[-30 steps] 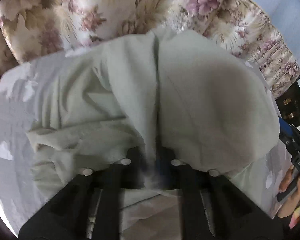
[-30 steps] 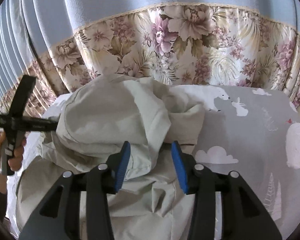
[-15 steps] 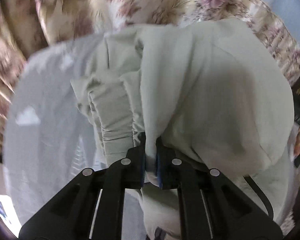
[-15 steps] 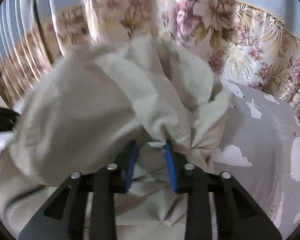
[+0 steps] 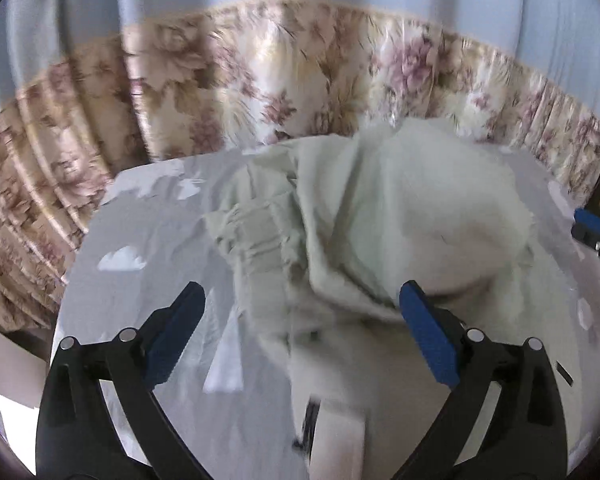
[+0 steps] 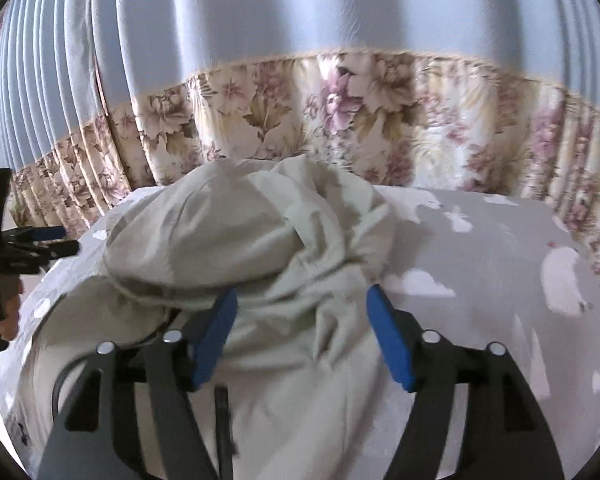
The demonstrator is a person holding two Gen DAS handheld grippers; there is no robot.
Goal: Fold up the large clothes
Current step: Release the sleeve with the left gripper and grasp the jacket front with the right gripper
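Garment [image 6: 236, 248] heaped on the bed [image 6: 500, 248] ahead of both tongs. Soft, limp, bulky; I judge the ribbed cuff [image 5: 256, 236] the best hold. Left tongs [image 5: 300, 340] and right tongs [image 6: 300, 332] gape wide, holding nothing.

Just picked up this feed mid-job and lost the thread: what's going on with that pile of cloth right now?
A person with a handheld gripper in each hand is folding a pale green garment on a grey sheet printed with clouds and bears. Both the left gripper and the right gripper are open, holding nothing, with fabric lying between their blue pads. The garment sits bunched in a rumpled heap, not yet a flat fold, its gathered cuff lying toward the left.
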